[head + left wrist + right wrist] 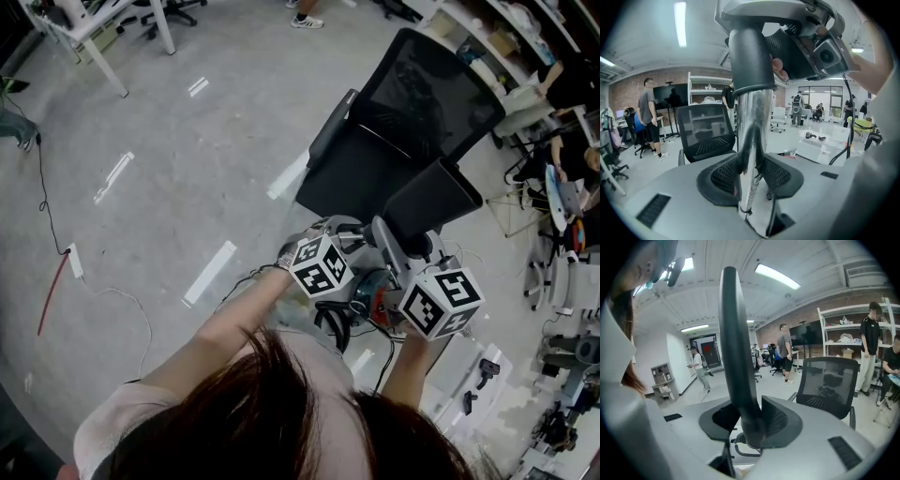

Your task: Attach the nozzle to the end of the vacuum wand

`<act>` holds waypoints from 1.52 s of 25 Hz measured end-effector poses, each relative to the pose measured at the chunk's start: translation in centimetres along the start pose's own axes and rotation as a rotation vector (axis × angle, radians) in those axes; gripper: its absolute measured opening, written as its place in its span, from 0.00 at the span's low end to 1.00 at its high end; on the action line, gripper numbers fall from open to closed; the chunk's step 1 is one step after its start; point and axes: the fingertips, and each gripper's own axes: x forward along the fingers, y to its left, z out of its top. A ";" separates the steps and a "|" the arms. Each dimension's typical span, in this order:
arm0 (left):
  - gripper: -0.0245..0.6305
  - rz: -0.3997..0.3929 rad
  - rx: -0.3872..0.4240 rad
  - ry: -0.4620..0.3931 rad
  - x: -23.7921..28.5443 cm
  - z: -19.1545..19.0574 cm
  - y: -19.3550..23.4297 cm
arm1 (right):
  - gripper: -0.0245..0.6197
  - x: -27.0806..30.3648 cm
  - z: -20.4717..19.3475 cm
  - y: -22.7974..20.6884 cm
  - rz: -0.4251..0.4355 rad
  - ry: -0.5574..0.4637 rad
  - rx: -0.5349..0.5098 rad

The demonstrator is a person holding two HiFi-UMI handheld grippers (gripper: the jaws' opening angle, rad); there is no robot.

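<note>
Pinching the wand (752, 122) in the left gripper (750, 183) and the nozzle (733, 333) in the right gripper (751, 427), on the near side of the chair (412, 103), and perhaps risking a jammed joint by pushing with ends off line.

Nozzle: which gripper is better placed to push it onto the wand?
Probably right: the right gripper grips the dark nozzle, while the left gripper clamps the shiny wand, steadying it.

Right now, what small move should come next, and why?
Probably push the nozzle straight along the wand with the right gripper while the left gripper holds firm: both are gripped, the dark collar already caps the wand's end, but full seating isn't visible.
</note>
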 end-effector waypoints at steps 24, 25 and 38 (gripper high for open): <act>0.27 0.034 -0.005 -0.004 0.1 0.1 0.2 | 0.27 -0.6 0.2 -0.9 -0.162 -0.145 0.069; 0.27 0.038 -0.007 -0.006 0.0 0.0 0.2 | 0.27 -0.6 0.2 -0.8 -0.180 -0.161 0.078; 0.27 0.026 -0.005 -0.012 1.1 0.2 -0.4 | 0.27 -1.8 -0.4 -2.1 -0.271 -0.277 0.096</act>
